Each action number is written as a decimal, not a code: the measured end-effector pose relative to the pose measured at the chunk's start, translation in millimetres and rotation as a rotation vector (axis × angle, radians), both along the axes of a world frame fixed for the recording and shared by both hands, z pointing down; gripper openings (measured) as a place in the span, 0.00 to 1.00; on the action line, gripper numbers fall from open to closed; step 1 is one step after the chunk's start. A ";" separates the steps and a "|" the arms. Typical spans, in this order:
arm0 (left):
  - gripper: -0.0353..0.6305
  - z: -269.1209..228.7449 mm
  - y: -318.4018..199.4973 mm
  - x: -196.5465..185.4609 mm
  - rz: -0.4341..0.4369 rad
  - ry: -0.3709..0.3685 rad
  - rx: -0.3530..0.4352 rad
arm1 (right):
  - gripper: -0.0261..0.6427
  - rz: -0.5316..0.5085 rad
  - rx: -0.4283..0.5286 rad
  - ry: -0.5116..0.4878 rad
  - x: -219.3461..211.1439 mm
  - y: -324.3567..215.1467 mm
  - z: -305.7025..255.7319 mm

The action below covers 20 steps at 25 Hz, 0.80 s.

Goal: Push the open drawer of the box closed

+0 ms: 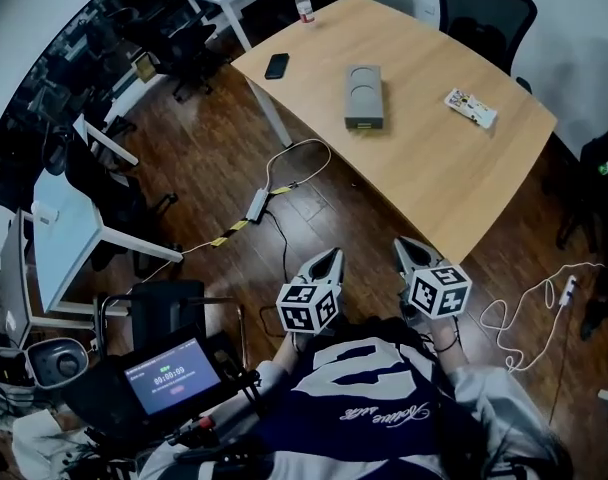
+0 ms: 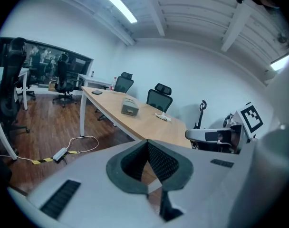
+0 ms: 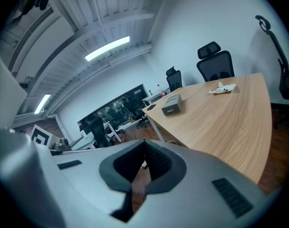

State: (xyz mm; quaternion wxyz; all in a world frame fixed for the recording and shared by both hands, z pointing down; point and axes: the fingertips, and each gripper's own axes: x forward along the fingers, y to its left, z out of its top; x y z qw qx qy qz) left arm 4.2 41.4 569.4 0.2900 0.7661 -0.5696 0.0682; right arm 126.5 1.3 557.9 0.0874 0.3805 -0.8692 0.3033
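Box (image 1: 364, 97) at middle of table (image 1: 434, 178); phone (image 1: 277, 65) left of it, packet (image 1: 471, 108) right; chair (image 1: 484, 13) behind; cable (image 1: 284, 173) on floor (image 1: 204, 138) in front.

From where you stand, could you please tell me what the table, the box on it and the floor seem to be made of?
The table looks like light wood or laminate, matte, with faint grain lines. The box is probably grey plastic, smooth and dull, with rounded edges. The floor seems dark wood planks or laminate, slightly glossy, with visible seams.
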 end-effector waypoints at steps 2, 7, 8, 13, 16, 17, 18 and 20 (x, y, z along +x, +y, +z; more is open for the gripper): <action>0.06 -1.6 5.1 -1.5 0.015 -0.007 0.005 | 0.03 0.027 0.009 -0.004 2.7 2.9 -4.2; 0.06 -5.3 24.5 -18.2 0.045 -0.004 0.000 | 0.03 0.087 0.013 -0.019 -5.1 20.3 -13.2; 0.06 -6.2 28.4 -24.6 0.045 -0.004 0.000 | 0.03 0.092 0.012 -0.023 -10.1 24.5 -14.3; 0.06 -9.3 42.7 -60.5 0.051 0.002 -0.003 | 0.03 0.095 0.002 -0.033 -46.2 43.9 -17.3; 0.06 -13.7 49.2 -78.6 0.074 -0.003 0.005 | 0.03 0.101 -0.008 -0.046 -69.7 54.4 -18.8; 0.06 -15.3 51.5 -84.6 0.084 -0.007 0.007 | 0.03 0.102 -0.008 -0.050 -77.7 57.3 -19.7; 0.06 -16.6 53.8 -90.8 0.094 -0.009 0.009 | 0.03 0.103 -0.006 -0.053 -85.8 60.0 -20.9; 0.06 -18.3 57.9 -103.5 0.109 -0.010 0.009 | 0.03 0.104 0.000 -0.059 -101.8 65.1 -23.8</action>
